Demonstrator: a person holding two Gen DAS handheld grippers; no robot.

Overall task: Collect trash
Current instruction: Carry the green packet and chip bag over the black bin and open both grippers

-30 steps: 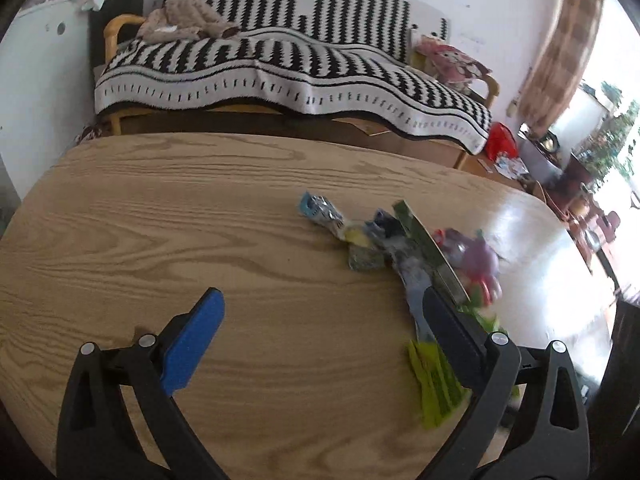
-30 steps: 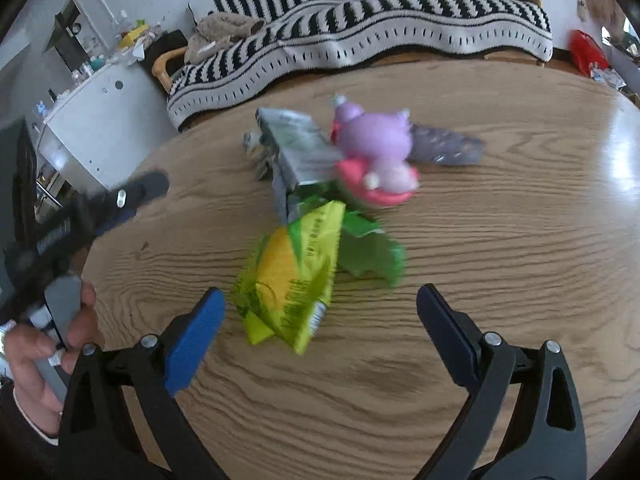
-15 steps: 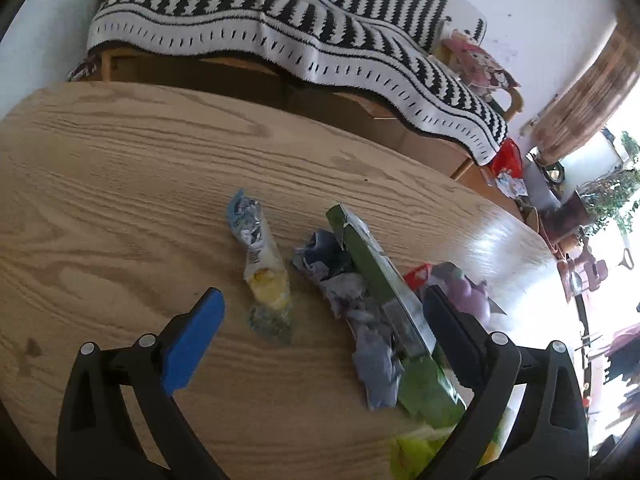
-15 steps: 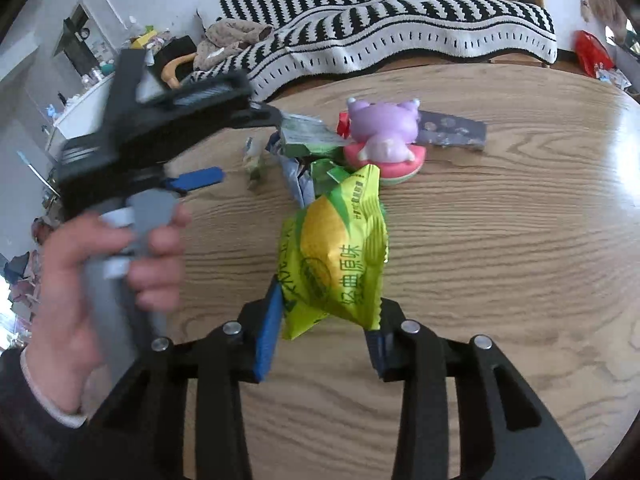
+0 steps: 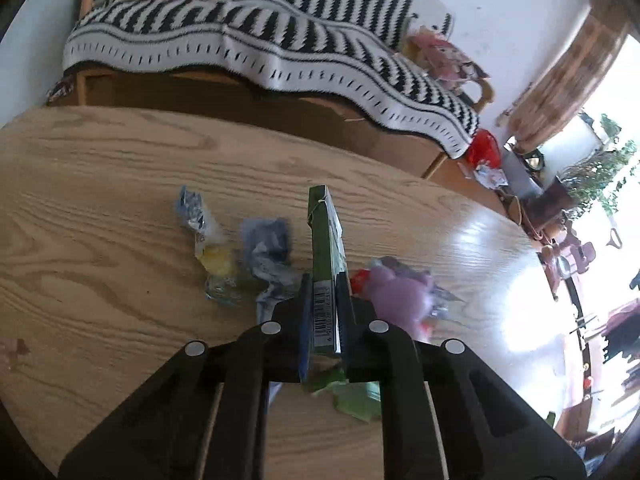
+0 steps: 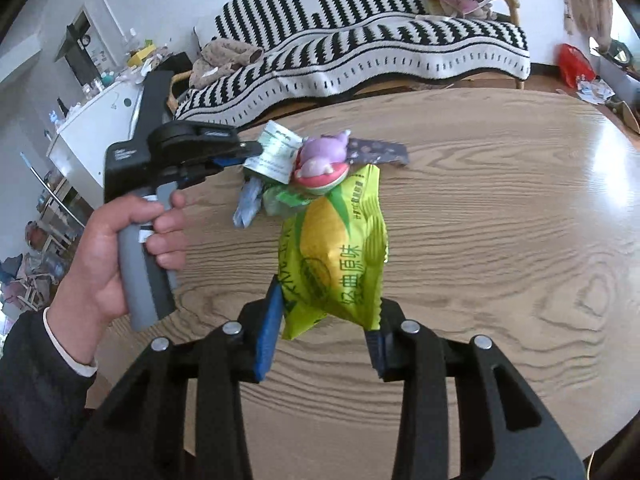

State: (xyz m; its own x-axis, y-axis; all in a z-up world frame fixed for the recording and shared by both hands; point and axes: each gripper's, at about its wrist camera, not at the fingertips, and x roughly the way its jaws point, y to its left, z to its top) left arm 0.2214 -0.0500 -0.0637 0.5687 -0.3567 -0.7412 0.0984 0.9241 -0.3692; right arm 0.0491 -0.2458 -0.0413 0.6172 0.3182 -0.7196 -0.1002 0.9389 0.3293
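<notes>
Trash handling: right tongs [image 6: 326, 326] clamp light, crinkly yellow-green foil snack bag [image 6: 334, 252] at its lower end; left tongs [image 5: 323, 320] pinch stiff flat green cardboard carton [image 5: 325, 248] edgewise, w/ slip risk.

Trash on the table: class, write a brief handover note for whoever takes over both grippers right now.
Left gripper: shut on the green carton, held edge-up over the pile.
Right gripper: shut on the yellow-green snack bag.
On the table: blue-yellow wrapper, crumpled blue-grey wrapper, green scraps, a dark strip, and a purple toy.
Done: two pieces gripped.
Left: drop both off; no bin is in view. Then gather the other wrappers. The toy probably is not trash.
</notes>
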